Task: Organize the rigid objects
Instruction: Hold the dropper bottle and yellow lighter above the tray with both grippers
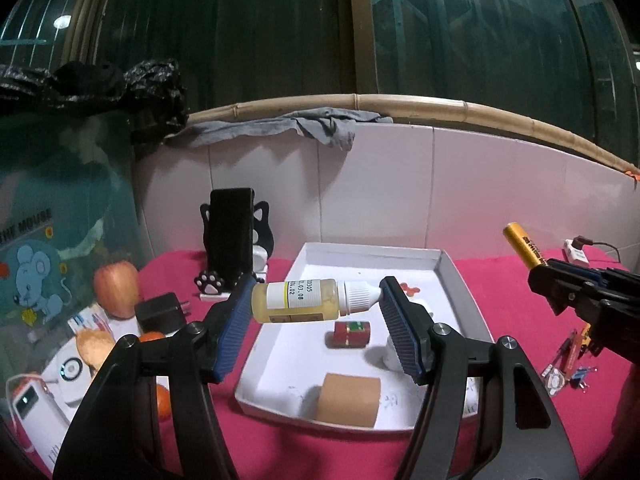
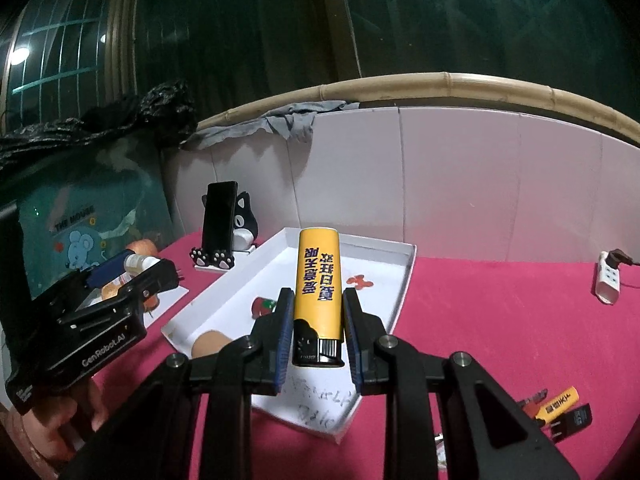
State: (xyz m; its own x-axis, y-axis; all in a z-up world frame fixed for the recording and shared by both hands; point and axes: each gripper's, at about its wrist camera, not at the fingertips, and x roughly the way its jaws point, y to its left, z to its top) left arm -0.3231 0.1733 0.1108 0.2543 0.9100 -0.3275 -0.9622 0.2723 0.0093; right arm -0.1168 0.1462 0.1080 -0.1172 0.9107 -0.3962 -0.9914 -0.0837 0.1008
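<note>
My left gripper (image 1: 316, 300) is shut on a small dropper bottle (image 1: 308, 300) of yellow liquid with a white cap, held sideways above the white tray (image 1: 452, 276). My right gripper (image 2: 316, 308) is shut on a yellow lighter (image 2: 318, 280) with purple lettering, held upright above the tray's (image 2: 396, 276) near side. The lighter (image 1: 524, 246) and right gripper (image 1: 536, 276) also show at the right of the left wrist view. The left gripper (image 2: 132, 276) with the bottle (image 2: 138, 262) shows at the left of the right wrist view. The tray holds a tan roll (image 1: 348, 400), a small red box (image 1: 348, 334) and a red bone-shaped piece (image 2: 360, 281).
A pink cloth (image 2: 500, 320) covers the table. A phone (image 1: 232, 240) leans on a cat-shaped stand at the back. An apple (image 1: 116, 288), a black charger (image 1: 160, 312) and oranges lie left. Small lighters (image 2: 556, 406) lie at the right, a power strip (image 2: 608, 280) beyond. A white tiled wall (image 1: 460, 192) stands behind.
</note>
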